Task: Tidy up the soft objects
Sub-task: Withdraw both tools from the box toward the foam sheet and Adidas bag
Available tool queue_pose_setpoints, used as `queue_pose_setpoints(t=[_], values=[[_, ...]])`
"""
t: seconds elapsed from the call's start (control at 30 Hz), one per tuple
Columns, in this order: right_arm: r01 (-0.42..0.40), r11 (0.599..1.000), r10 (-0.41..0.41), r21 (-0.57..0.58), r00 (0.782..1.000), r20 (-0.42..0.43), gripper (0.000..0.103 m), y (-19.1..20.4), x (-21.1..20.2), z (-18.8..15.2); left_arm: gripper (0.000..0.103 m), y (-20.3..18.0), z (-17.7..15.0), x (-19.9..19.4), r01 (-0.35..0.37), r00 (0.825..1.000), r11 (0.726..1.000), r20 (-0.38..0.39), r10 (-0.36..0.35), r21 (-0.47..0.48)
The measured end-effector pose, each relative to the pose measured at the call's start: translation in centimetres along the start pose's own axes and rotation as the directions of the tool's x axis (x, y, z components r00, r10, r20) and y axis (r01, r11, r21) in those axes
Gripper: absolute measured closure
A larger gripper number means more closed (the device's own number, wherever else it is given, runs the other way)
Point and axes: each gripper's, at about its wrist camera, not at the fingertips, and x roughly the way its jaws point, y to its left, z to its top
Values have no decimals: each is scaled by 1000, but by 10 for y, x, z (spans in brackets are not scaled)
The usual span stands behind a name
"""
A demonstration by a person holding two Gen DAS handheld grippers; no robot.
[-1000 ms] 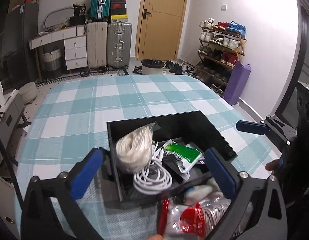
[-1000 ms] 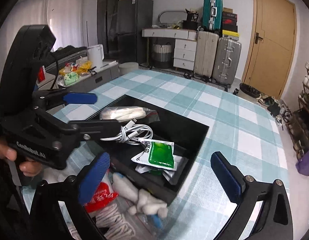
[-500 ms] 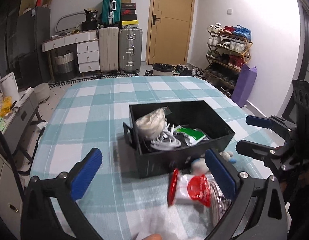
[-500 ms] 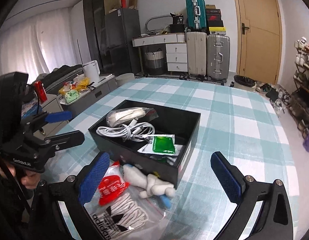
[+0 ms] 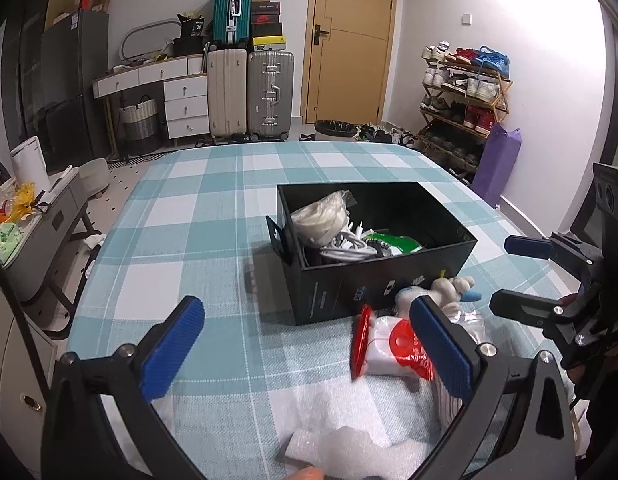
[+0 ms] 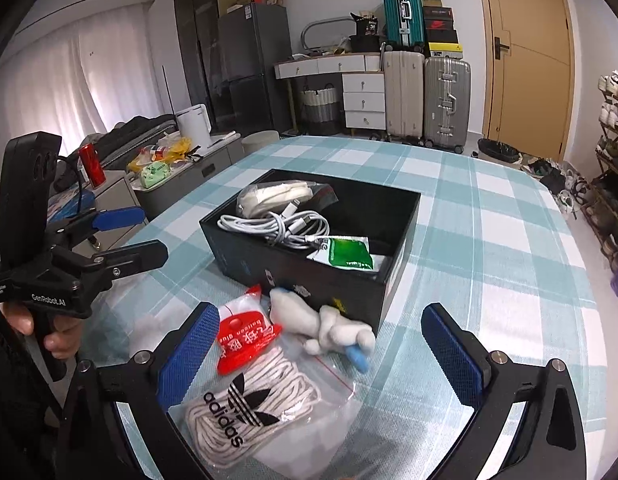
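A black box (image 5: 383,280) (image 6: 309,276) stands on the checked tablecloth and holds a white bagged bundle (image 5: 319,216), a white cable coil (image 6: 279,226) and a green sachet (image 6: 347,254). In front of it lie a white plush toy (image 6: 329,322) (image 5: 437,290), a red-and-white packet (image 6: 245,334) (image 5: 389,346) and a clear bag of white Adidas rope (image 6: 249,412). My left gripper (image 5: 309,354) is open and empty above the cloth. My right gripper (image 6: 325,356) is open and empty over the plush toy and the bag.
White foam sheet (image 5: 349,436) lies at the near table edge. A low grey cabinet with clutter (image 6: 181,168) stands left of the table. Suitcases (image 5: 249,92), a drawer unit, a door and a shoe rack (image 5: 465,100) line the far walls.
Both grippers have pulled back and up from the box, which now appears farther off. The plush toy, packet and rope bag have come fully into view. Both stay open.
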Motion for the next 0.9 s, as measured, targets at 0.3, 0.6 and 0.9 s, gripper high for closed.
queue_pose_setpoints(t=[0.3,0.6,0.9], values=[[5,1000,-5,11,1000,-8,1,3,-7,-6,0,0,-7,-6,-4,1000,1000,3,4,5],[8,999,-7,35,999,-32,1,8,-9,-16,0,-1,-22,-13,13,1000,1000,-14,-12,21],[11,999,-9,42,999,-35,1,17,-14,-23,0,-6,-36,-17,28,999,998,-30,-27,48]])
